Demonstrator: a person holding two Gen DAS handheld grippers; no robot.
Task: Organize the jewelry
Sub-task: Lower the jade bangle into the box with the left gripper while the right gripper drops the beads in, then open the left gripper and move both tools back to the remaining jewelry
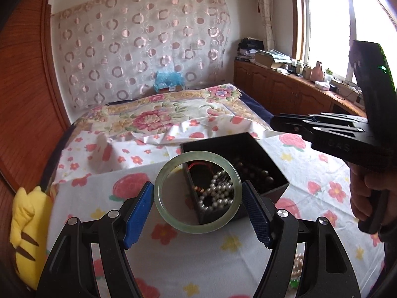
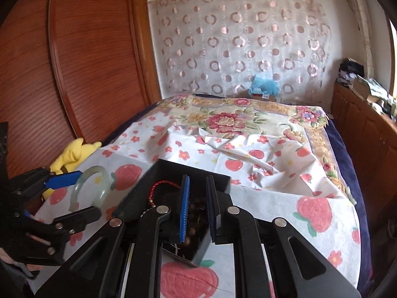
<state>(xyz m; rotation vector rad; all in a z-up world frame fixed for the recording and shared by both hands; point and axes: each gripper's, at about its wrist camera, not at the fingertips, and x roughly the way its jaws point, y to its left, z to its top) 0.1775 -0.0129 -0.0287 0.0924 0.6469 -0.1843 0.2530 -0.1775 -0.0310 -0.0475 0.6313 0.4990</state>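
Two grippers are working: the left gripper (image 1: 197, 200) is clasping the jade bangle (image 1: 197, 190) above the black box (image 1: 270, 160); the right gripper (image 2: 198, 208), nearly closed and empty, is hovering inside. Lower it level before releasing.

Both grippers raised, one loaded, one nearly closed

The left gripper (image 1: 198, 193) clamps its blue pads (image 1: 139, 213) at 9 and 3 o'clock on what it holds. The right gripper (image 2: 198, 206) points toward 12 o'clock, jaws parallel with a narrow gap and nothing between; its holder's hand (image 1: 369, 188) grips the handle.
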